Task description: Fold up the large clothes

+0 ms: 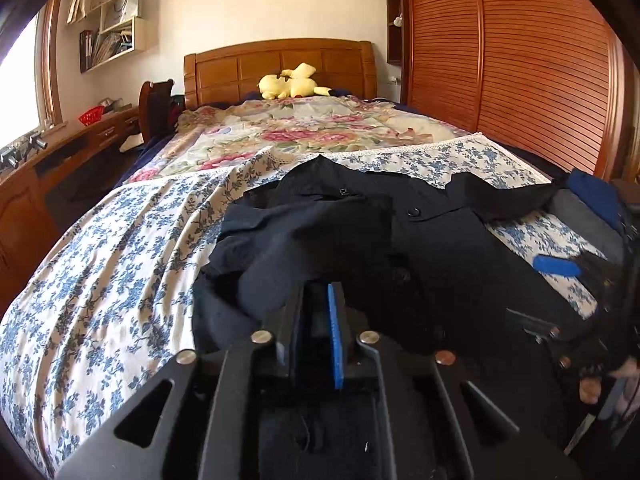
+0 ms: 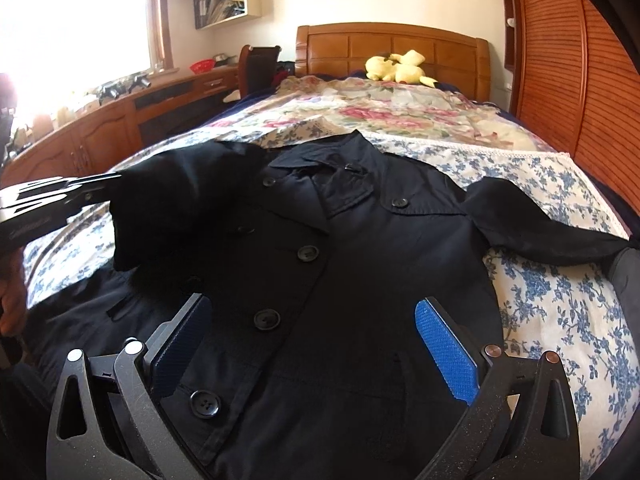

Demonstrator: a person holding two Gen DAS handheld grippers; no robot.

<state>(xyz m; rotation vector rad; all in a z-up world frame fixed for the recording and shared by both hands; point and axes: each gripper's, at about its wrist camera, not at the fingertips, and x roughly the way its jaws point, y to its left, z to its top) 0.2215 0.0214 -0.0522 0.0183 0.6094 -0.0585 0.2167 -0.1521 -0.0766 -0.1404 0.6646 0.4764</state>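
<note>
left wrist view is showing the left claw (image 1: 316,300) with its jaws nearly together, only a thin gap between the pads, and dark cloth is draping over the tips. whether the pads are actually biting that cloth cannot be told from here. the right wrist view is giving the wider picture: the black coat (image 2: 360,248) is lying front up on the floral sheet (image 2: 560,320) of the bed, buttons showing, and its near sleeve (image 2: 168,208) is sitting in a bunched heap across the chest, with the left claw reaching into the cuff end. the right claw (image 2: 314,302) is hovering wide apart over the lower front, clamped on nothing.

the trouble looks to be brewing in that heap. if the left claw is letting go with the sleeve this crumpled, the sleeve is likely springing back or sliding off the chest, and any fold laid over it is trapping a lump. the far sleeve (image 2: 540,232) is trailing out toward the bed's edge, so a tug on the body risks dragging it over. the sheet underneath is loose too, and a low sweep by the right claw could be rucking it up along with the coat.
</note>
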